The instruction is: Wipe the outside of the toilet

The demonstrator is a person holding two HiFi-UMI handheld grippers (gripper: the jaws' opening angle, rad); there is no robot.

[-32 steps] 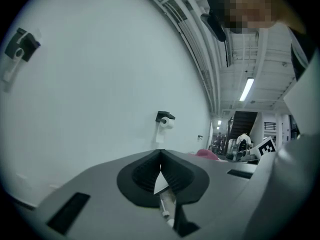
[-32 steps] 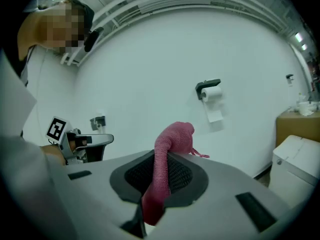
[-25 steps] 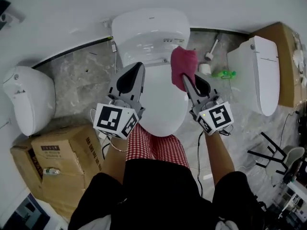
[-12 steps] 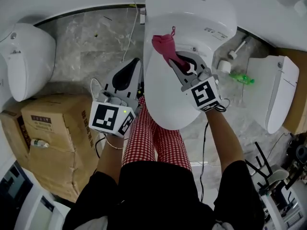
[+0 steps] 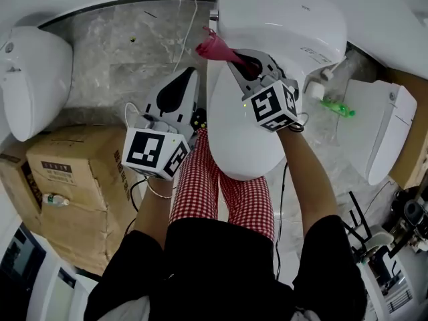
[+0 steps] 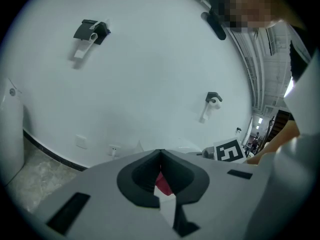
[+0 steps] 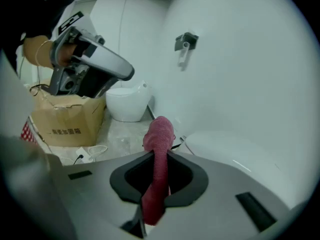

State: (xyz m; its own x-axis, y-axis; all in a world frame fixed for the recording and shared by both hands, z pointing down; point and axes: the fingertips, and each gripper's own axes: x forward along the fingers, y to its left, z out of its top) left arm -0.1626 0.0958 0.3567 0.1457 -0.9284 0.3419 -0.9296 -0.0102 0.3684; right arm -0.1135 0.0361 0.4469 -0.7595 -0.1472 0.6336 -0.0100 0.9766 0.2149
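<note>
Pink cloth [image 5: 212, 47] sits pinched in my right claw [image 5: 234, 59] at the edge of the toilet [image 5: 287, 19]; my left claw [image 5: 189, 75] hangs closed, empty, alongside.

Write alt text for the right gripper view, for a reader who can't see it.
The right gripper is shut on a red cloth, whose end sticks up beside the white toilet at right. Behind stand a cardboard box and a second toilet; the left gripper shows at upper left.

place: sanitaryware storerm/showrm | toilet [image 5: 287, 12] w/ spare toilets [image 5: 33, 79] both sides | cardboard boxes [image 5: 73, 179] | marble flr [image 5: 127, 65]
</note>
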